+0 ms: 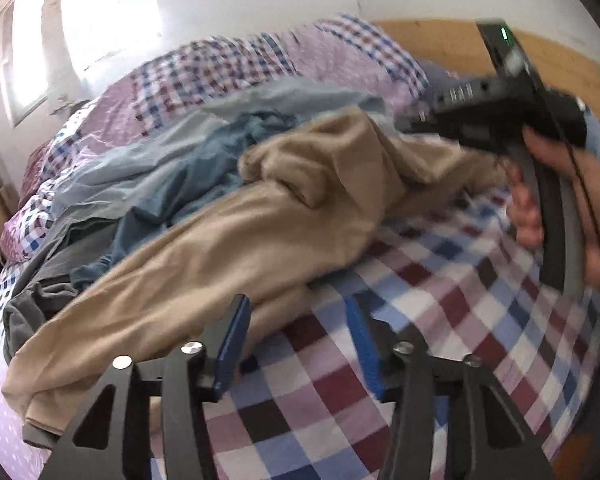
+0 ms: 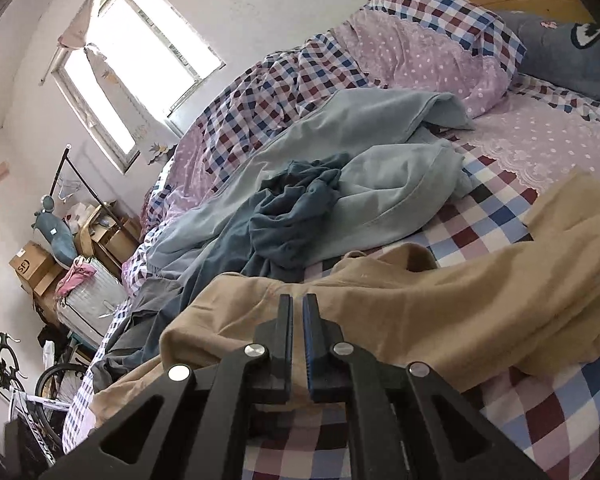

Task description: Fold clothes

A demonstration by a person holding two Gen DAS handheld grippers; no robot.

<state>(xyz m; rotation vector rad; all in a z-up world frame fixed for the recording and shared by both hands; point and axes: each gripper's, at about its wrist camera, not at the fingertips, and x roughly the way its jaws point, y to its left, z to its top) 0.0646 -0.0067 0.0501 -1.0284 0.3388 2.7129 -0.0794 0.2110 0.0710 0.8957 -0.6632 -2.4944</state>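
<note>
A tan garment [image 1: 228,240] lies crumpled across the checked bed sheet [image 1: 440,300]. Its far end is drawn up toward my right gripper [image 1: 416,120], which a hand [image 1: 540,184] holds at the upper right. In the right wrist view that gripper [image 2: 298,300] is shut, its blue pads almost together and pinching a fold of the tan garment [image 2: 440,304]. My left gripper [image 1: 298,320] is open, hovering low over the sheet. Its left finger [image 1: 234,340] is next to the tan garment's near edge, and nothing sits between the fingers.
Behind the tan garment lie a light blue garment [image 2: 380,168], a dark teal one [image 2: 288,216] and a grey one [image 1: 32,304]. A pillow [image 2: 428,52] and wooden headboard [image 1: 452,44] are at the far end. A suitcase [image 2: 92,296], boxes [image 2: 32,268] and a bicycle [image 2: 40,396] stand beside the bed.
</note>
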